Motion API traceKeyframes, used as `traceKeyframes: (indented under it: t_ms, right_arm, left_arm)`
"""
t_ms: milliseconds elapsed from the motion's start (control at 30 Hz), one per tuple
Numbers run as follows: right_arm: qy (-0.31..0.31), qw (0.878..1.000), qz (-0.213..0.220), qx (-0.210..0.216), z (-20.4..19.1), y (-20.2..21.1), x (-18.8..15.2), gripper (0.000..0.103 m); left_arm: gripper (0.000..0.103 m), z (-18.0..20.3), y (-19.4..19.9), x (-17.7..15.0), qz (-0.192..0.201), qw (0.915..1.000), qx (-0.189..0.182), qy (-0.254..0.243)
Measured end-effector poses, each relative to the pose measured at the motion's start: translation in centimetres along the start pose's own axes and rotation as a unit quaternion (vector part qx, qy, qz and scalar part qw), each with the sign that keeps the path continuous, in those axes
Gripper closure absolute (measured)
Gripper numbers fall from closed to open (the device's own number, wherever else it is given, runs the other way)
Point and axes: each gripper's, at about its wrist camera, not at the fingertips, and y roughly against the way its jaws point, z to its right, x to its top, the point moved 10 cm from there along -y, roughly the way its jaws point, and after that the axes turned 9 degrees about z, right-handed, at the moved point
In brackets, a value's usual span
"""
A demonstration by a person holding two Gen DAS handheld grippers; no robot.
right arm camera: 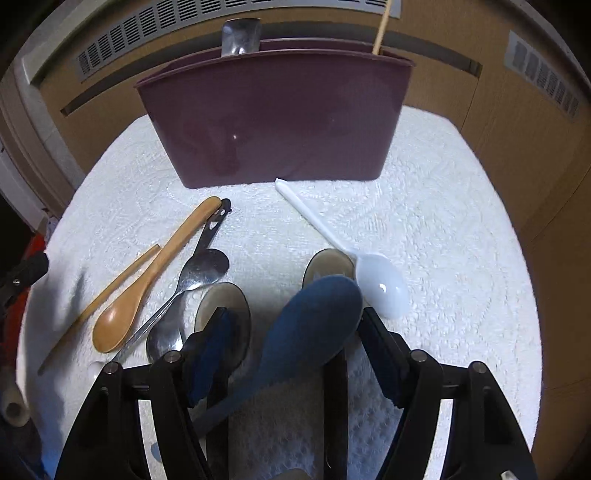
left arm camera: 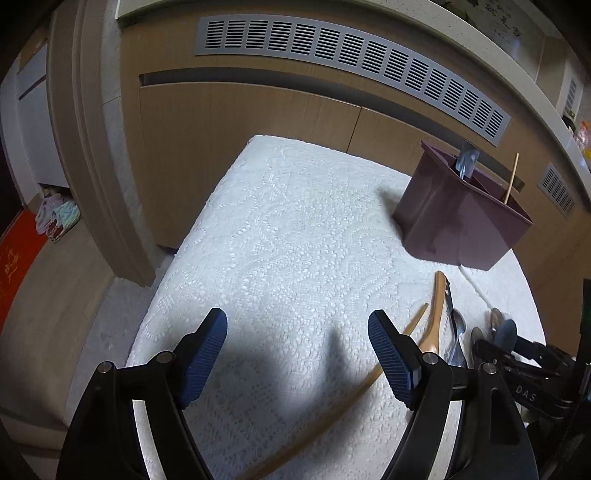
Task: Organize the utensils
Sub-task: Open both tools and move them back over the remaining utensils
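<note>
Blue spoon [right arm camera: 314, 325]: blurred, lying between the right gripper [right arm camera: 291, 332] fingers; jaws apart, contact not discernible. Two dark utensils beneath it, ends hidden.

Left gripper [left arm camera: 297, 354]: jaws apart, holding nothing, above white lace cloth [left arm camera: 280, 229].

On cloth: one wooden spoon [right arm camera: 147, 280], one chopstick [right arm camera: 107, 291], two metal spoons [right arm camera: 199, 273], one white plastic spoon [right arm camera: 373, 277].

Maroon holder [right arm camera: 277, 118]: upright, holding one metal utensil [right arm camera: 240, 37] and one stick [right arm camera: 382, 26], lower ends hidden.

Behind: wooden cabinet [left arm camera: 240, 122], grey vent grille [left arm camera: 351, 62].
</note>
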Motion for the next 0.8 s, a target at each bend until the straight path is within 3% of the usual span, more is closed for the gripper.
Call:
traceKeyframes:
  t_ms: [33,200,300,433,467,533,700,767,800]
  right_arm:
    - [0.016,1.000,0.002,0.006,-0.5,0.3,0.0,0.058]
    - [0.077,0.997,0.009,0.027,-0.2,2.2,-1.5,0.083]
    - [0.082,0.996,0.013,0.031,1.6,3.3,-2.5,0.083]
    - [0.072,0.997,0.027,-0.004,5.6,4.1,-3.2,0.083]
    - [0.066,0.997,0.031,-0.008,6.5,4.5,-3.4,0.083]
    - [0.049,0.998,0.037,-0.009,7.9,5.1,-3.6,0.078]
    - [-0.009,0.998,0.069,-0.008,10.5,6.9,-3.9,0.048]
    - [-0.014,0.997,0.080,-0.019,11.0,7.1,-3.6,0.038]
    - [-0.013,0.996,0.085,-0.027,11.2,7.3,-3.7,0.034]
  left_arm:
    - [0.024,-0.1,0.1,-0.1,-0.001,1.0000,-0.001,0.000]
    - [0.024,1.2,1.0,-1.0,-0.010,0.9994,-0.032,-0.009]
    - [0.024,4.2,2.1,-2.5,-0.021,0.9953,-0.086,-0.038]
    - [0.028,8.8,4.1,-5.1,-0.026,0.9834,-0.148,-0.102]
    - [0.032,9.5,4.4,-5.7,-0.024,0.9811,-0.151,-0.118]
    - [0.051,10.5,4.4,-6.6,-0.029,0.9788,-0.148,-0.138]
    - [0.055,10.8,2.8,-7.5,-0.045,0.9822,-0.122,-0.136]
    - [0.062,11.0,2.1,-7.7,-0.051,0.9832,-0.108,-0.138]
    - [0.070,11.1,1.8,-7.7,-0.053,0.9834,-0.103,-0.140]
